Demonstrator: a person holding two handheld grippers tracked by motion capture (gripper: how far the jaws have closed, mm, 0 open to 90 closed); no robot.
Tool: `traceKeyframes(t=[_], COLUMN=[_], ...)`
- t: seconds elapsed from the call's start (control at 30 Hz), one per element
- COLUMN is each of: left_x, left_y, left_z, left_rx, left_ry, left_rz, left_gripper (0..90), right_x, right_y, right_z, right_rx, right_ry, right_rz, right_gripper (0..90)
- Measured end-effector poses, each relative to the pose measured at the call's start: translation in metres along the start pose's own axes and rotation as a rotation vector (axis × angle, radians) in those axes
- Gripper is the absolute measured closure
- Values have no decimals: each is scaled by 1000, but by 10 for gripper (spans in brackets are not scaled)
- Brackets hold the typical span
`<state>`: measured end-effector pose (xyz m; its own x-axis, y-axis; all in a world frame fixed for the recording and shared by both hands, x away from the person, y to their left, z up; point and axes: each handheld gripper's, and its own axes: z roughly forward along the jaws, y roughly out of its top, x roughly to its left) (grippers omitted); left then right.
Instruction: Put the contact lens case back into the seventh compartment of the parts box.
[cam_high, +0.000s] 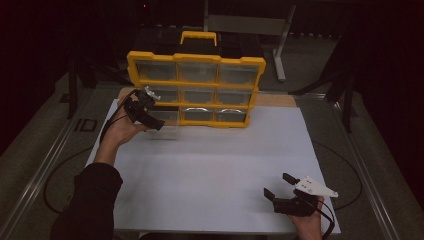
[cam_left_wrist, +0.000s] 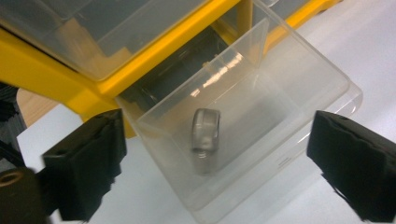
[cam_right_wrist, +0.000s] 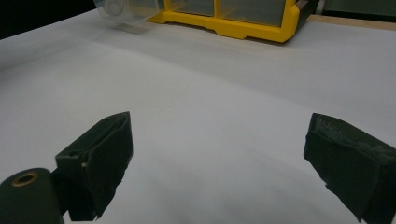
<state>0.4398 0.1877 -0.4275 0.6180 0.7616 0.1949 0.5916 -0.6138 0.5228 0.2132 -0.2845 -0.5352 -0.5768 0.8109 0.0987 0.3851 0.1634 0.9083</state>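
Clear drawer (cam_left_wrist: 243, 126) is seen pulled partway out of the yellow organizer (cam_high: 196, 89), at its lower-left corner on the white table (cam_high: 210, 170), a small ring-shaped part (cam_left_wrist: 205, 135) inside. Left gripper (cam_left_wrist: 217, 163) is spread wide around it, not pinching. Right gripper (cam_right_wrist: 219, 163) is also spread, well apart.

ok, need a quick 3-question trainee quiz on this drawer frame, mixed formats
1. True or false: the clear drawer is pushed fully into the yellow organizer.
2. What lies inside the clear drawer? A) a small roll of clear tape B) screws C) nothing
3. How do the jaws of the left gripper stand relative to the drawer?

Key:
1. False; it is pulled out onto the white table.
2. A
3. Open, one jaw on each side of the drawer, not pressing on it.
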Motion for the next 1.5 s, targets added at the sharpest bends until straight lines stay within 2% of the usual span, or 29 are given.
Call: traceKeyframes(t=[0.07, 0.27, 0.4, 0.5, 0.53, 0.6, 0.67, 0.7, 0.73, 0.77, 0.8, 0.83, 0.87, 0.9, 0.97, 1.0, 1.03, 1.1, 1.17, 1.23, 1.27, 1.3, 1.4, 1.5], left_x=[1, 1, -3, -8, -8, -13, -15, -20, -20, -26, -26, -31, -31, -35, -40, -40, -46, -53, -60, -62, -67, -67, -72, -79], left_y=[0, -4, -10, -23, -23, -36, -41, -51, -51, -62, -62, -73, -73, -84, -94, -94, -107, -119, -132, -138, -149, -149, -166, -183], left_z=[-2, -14, -26, -35, -35, -39, -40, -41, -41, -40, -40, -38, -38, -38, -39, -39, -40, -39, -39, -39, -40, -40, -39, -39], left_rx=[1, -39, -76, -126, -126, -164, -174, -196, -196, -209, -209, -220, -220, -240, -266, -266, -309, -349, -377, -385, -413, -413, -462, -502], left_ry=[-9, -7, -1, 6, 6, 4, 4, 9, 9, 5, 5, 6, 6, 4, -2, -2, -1, 6, 2, 0, 3, 3, -20, -17], left_rz=[0, -3, 5, 4, 4, -6, -6, -8, -8, -10, -10, -10, -10, -22, -39, -39, -61, -76, -86, -87, -104, -104, -155, -169], left_gripper=[2, 2, 2, 2, 2, 2, 2, 2, 2, 2, 2, 2, 2, 2, 1, 1, 1, 1, 1, 1, 1, 1, 1, 2], right_x=[0, 0, 0, 1, 1, 1, 1, 1, 1, 1, 1, 1, 1, 2, 2, 2, 2, 2, 3, 3, 4, 6, 6, 6], right_y=[0, 0, 0, 0, 0, 0, 0, 0, 0, 0, 0, 0, 0, 0, 0, 0, 0, 0, 0, 1, 1, 2, 3, 4], right_z=[0, 0, 0, 0, 0, 0, 0, 0, 0, 0, 0, 0, 0, 0, 0, 0, 0, 0, 1, 1, 3, 4, 5, 6], right_rx=[0, 0, 0, 0, 1, 2, 1, 2, 2, 0, 0, -2, -2, -3, -1, -1, -4, -6, -9, -10, -9, -9, -10, -20], right_ry=[0, 0, 2, 0, 0, 0, 0, 0, 0, -1, -1, 1, 1, 1, 1, 1, 2, 2, 2, 6, 9, 12, 14, 11], right_rz=[0, 0, 1, 0, 1, 2, 1, 1, 1, 1, 1, 0, 0, -1, -2, -2, -4, -6, -5, -6, -15, -13, -18, -23], right_gripper=[81, 80, 80, 80, 80, 80, 80, 80, 80, 80, 80, 80, 80, 80, 80, 80, 80, 80, 80, 80, 81, 80, 80, 80])
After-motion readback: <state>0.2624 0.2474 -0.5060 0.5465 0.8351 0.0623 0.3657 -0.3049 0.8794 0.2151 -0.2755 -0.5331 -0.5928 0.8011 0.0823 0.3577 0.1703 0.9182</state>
